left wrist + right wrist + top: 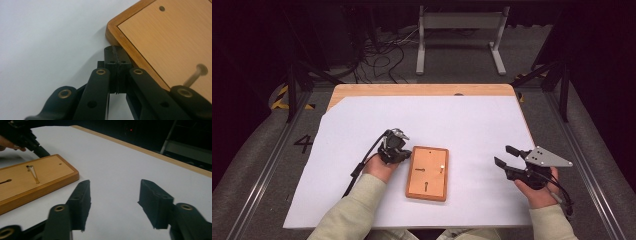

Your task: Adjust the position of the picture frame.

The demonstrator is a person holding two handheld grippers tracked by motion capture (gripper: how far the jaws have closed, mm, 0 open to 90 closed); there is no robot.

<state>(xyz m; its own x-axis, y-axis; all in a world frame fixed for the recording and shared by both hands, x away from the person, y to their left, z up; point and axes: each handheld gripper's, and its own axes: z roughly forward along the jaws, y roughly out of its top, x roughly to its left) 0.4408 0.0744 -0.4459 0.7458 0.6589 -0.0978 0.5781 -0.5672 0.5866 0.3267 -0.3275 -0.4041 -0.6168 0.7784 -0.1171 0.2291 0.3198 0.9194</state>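
Wooden board (427, 173): left claw (117, 53) closed, seemingly touching its edge; right claw (113, 203) open, empty.

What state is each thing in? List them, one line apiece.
Board: flat on the white sheet, touching the left tongs.
Peg: standing in the board, leaning.
Left tongs: shut, empty, tips against the board's edge.
Right tongs: open, empty, apart from the board.
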